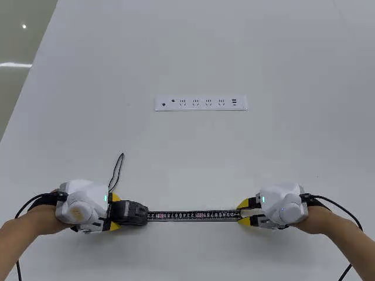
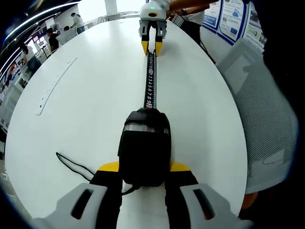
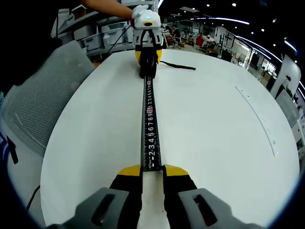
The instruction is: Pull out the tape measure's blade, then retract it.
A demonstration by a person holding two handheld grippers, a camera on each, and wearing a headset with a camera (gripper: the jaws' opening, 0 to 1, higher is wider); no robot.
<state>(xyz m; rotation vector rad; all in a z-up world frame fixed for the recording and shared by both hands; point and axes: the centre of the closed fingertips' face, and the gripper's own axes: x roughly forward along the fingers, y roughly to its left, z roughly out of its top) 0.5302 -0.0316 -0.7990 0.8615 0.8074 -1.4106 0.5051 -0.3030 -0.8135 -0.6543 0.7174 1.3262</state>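
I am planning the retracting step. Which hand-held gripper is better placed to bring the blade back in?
Probably the right hand-held gripper: it pinches the blade tip and can travel toward the case. The left hand-held gripper clamps the case, so it should hold steady.

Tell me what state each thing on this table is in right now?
tape measure case: lying down, clamped at its sides.
blade: pulled out, stretched straight, numbers up.
left gripper: shut on the tape measure case.
right gripper: shut on the blade's tip.
wrist strap: slack, trailing from the case.
power strip: lying flat, nothing plugged in.
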